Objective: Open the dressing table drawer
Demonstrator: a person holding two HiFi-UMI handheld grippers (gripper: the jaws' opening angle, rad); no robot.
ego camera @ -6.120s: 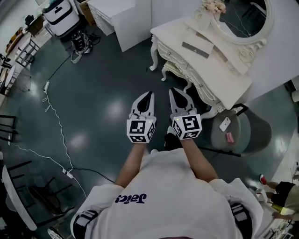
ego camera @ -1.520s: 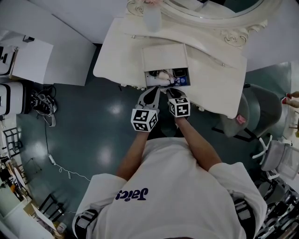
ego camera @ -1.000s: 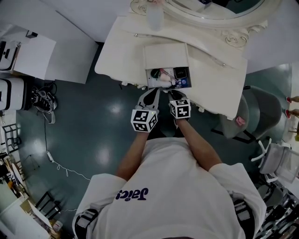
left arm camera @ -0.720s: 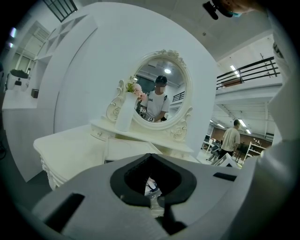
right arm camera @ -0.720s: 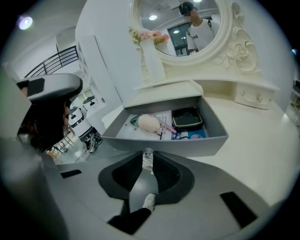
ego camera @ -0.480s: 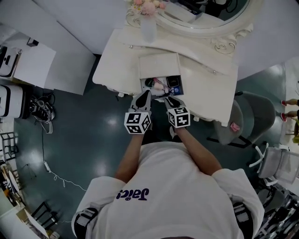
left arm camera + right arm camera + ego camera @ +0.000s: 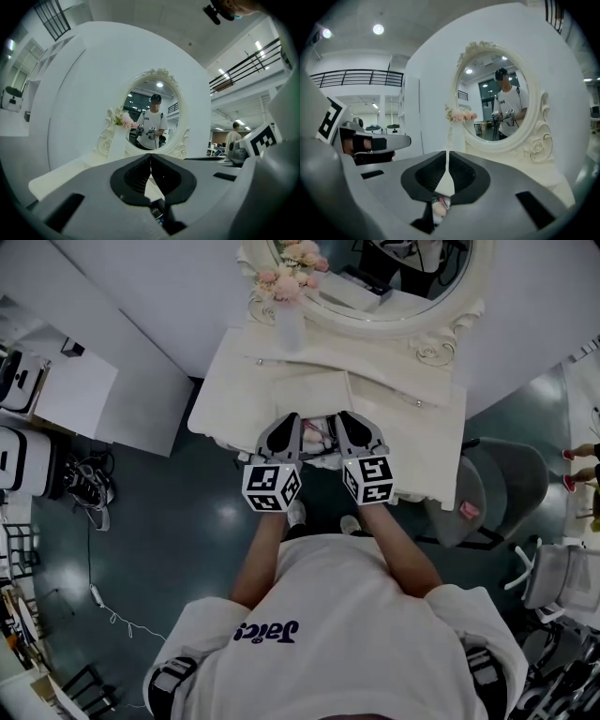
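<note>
The drawer (image 7: 322,457) of the dressing table stands pulled out from under the counter (image 7: 234,381), its cluttered inside showing only in the strip between the two tools, so by my judgement the opening itself is done. Both grippers hang side by side above the open drawer, pointing roughly level toward the oval mirror (image 7: 375,277). The left gripper (image 7: 287,418) has its fingers brought together with nothing in them; the right gripper (image 7: 345,416) is closing on empty air, only a thin slit of light left between its fingers. The main risk from here is a careless drop or push forward: a tool coming down on the drawer front could shove it back in and undo the work, or catch the small items lying inside. The tall, narrow vase of flowers (image 7: 289,320) stands on the counter just beyond the left tool, and a forward sweep could tip it against the mirror
</note>
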